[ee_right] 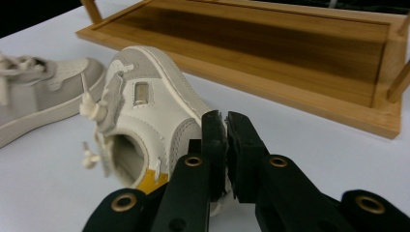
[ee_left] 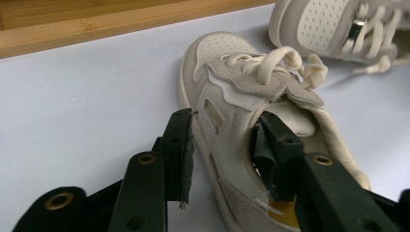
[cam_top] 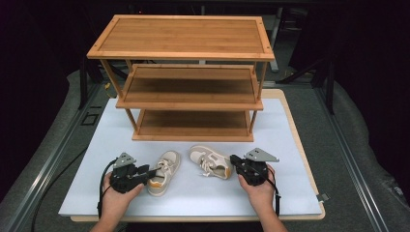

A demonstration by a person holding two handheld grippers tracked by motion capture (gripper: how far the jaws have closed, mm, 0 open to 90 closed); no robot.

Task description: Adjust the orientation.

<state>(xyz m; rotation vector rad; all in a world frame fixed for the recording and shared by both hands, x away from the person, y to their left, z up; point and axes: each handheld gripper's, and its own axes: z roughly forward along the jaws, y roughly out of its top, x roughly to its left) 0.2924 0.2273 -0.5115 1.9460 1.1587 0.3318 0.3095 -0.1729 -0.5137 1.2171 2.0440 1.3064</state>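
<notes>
White tabletop (cam_top: 193,193); left claw (ee_left: 225,145) astride shoe (ee_left: 232,116).

Cream shoes, brown rack, pale surface

Both shoes (cam_top: 164,172) (cam_top: 210,161) are cream with grey panels and yellow heels; the rack (cam_top: 181,53) is honey-brown wood, the surface (cam_top: 290,159) bluish-white.

- Left gripper (ee_left: 225,145) straddles the near shoe's (ee_left: 232,96) side wall, one jaw outside, one inside the opening, pads apart.
- Second shoe (ee_left: 338,29) lies beyond, near the wooden shelf (ee_left: 96,24).
</notes>
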